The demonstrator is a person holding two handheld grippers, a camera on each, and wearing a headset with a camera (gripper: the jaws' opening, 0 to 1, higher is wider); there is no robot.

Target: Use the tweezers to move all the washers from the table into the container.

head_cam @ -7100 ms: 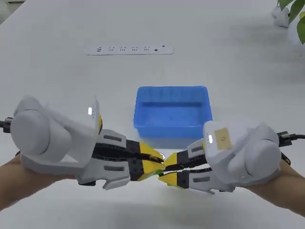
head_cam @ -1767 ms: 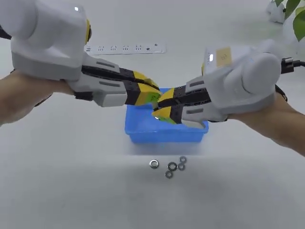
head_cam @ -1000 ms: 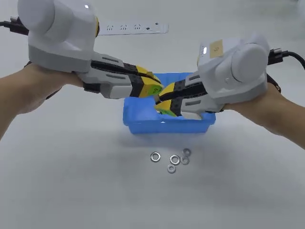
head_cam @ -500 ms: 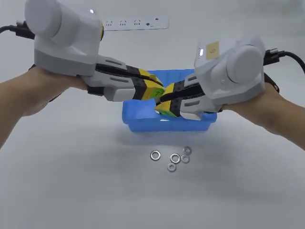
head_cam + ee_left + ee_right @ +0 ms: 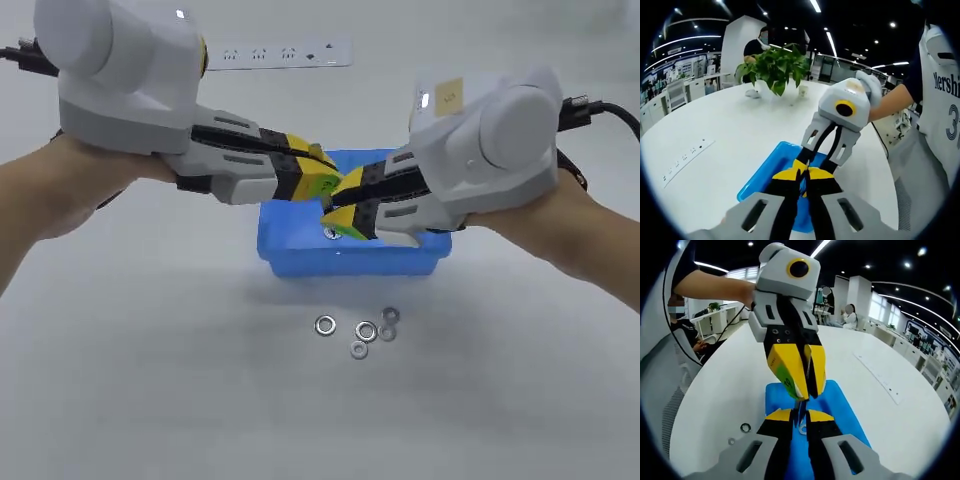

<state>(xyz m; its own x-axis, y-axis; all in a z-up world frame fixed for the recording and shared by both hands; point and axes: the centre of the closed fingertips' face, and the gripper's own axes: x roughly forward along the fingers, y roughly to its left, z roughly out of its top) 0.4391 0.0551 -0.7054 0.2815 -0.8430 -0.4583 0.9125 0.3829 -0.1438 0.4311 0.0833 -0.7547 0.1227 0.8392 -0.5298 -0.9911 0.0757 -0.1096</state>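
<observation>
Here, at the left of the head view, the left hand holds the left tool, which reaches rightward and slightly down over the blue container. Behind it, a white power strip lies flat on the white tabletop, well apart from the work. In the left gripper view, a leafy potted plant stands at the far edge.

The left tool's jaws are clenched on the tweezers, a thin metal strip that is too slim to make out in the head view. In the right gripper view, the long axis of the tweezers runs in line with both tools. It goes from the left tool's yellow tips straight in between the jaws of the right tool. I cannot tell which end is the point.

The container sits in the middle, with its long side facing the person. The two tool bodies meet tip to tip above it and hide most of its inside. A single washer shows over the container's floor just below the tips. Whether it hangs from the tweezers or lies flat is unclear. In front of the container, near its front wall but not touching it, a small cluster of washers lies flat on the tabletop.

At the right, the right hand holds the right tool, which points leftward. Its jaws stand nearly together around the tweezers, and I cannot tell whether they press on them.
</observation>
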